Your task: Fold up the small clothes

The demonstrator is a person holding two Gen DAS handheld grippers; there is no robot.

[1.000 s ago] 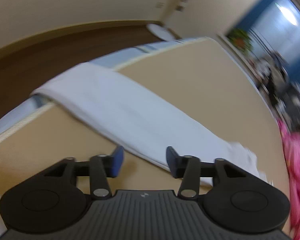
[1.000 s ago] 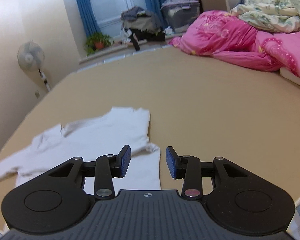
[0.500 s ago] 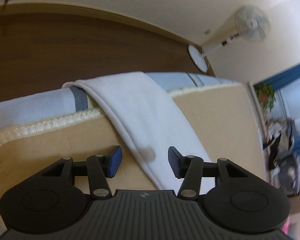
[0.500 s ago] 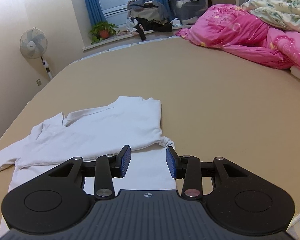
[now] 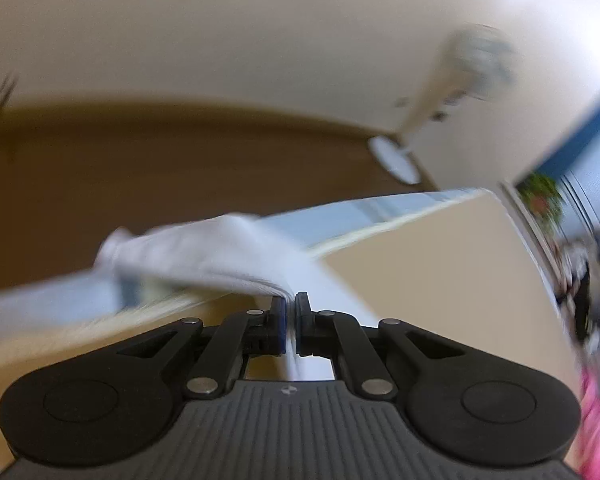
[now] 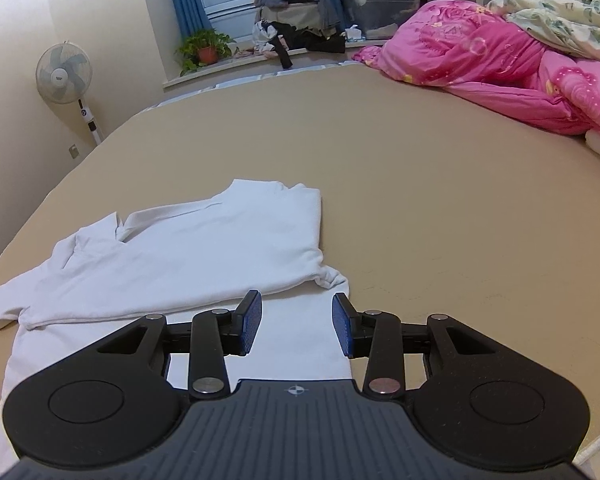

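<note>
- One bed, tan-covered, the largest item: it stretches ahead of the right tool and lies ahead and to the right of the left tool.
- One pink quilt, bunched far ahead and to the right of the right tool, well apart from the work.
- One white long-sleeved top, the task's thing, spread on the bed directly ahead of and under the right tool. The right sleeve is already folded across the body; the hem end runs beneath the tool. Its left sleeve trails toward the bed's edge, ahead and left of the left tool.
- Handling, as judged: light, soft, limp knit; it will sag and drag, not hold shape. Best taken by an edge or cuff with a firm pinch, lifted enough to clear the bed cover, then laid flat to avoid creases.
- One standing fan, far ahead and left of the right tool, beside the wall.
- One left tool: jaws clenched on a fold of the white sleeve, cloth rising out from between the pads. The view is motion-blurred, so the far end of the sleeve is indistinct.
- One right tool: jaws released and wide apart, holding nothing, poised just above the top's lower body.
</note>
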